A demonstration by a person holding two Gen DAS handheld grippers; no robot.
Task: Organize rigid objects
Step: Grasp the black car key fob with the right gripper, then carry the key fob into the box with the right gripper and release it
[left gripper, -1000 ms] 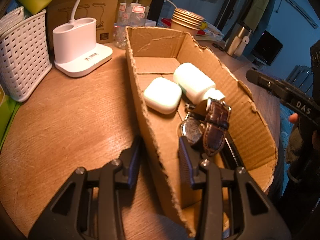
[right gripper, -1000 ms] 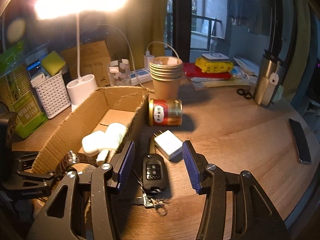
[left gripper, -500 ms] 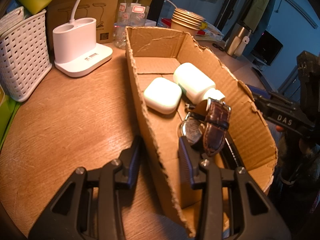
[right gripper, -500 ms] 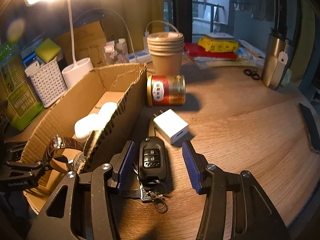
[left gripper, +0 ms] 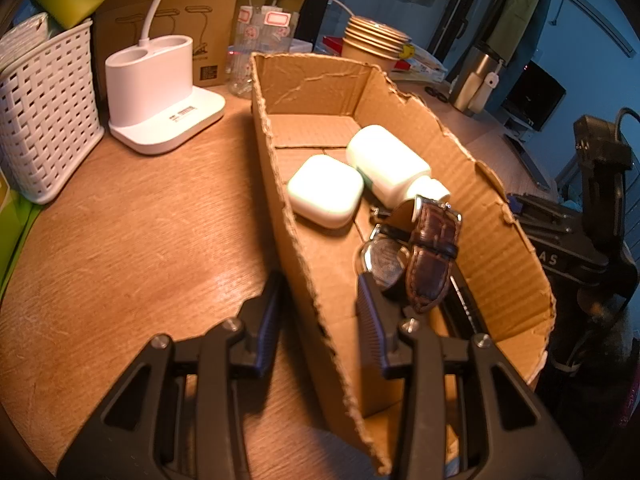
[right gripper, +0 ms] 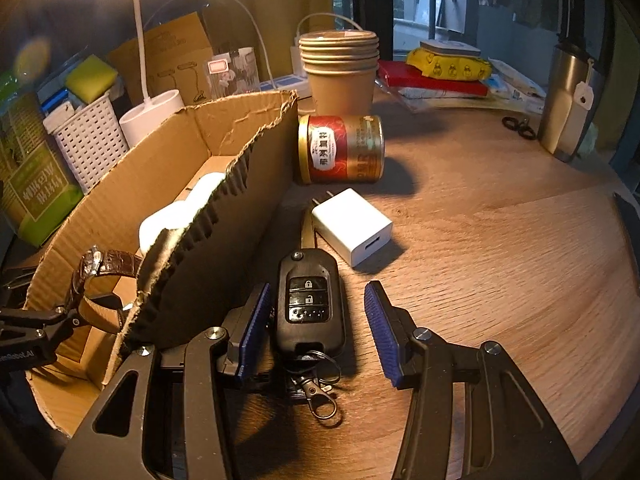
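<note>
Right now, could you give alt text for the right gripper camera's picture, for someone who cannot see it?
An open right gripper straddles a black car key on a wooden table, beside a torn cardboard box. Beyond lie a white charger and a red tin.

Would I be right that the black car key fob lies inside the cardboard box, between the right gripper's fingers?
Not quite: the black car key fob lies on the wooden table beside the cardboard box, between the right gripper fingers, as the right wrist view shows.
</note>
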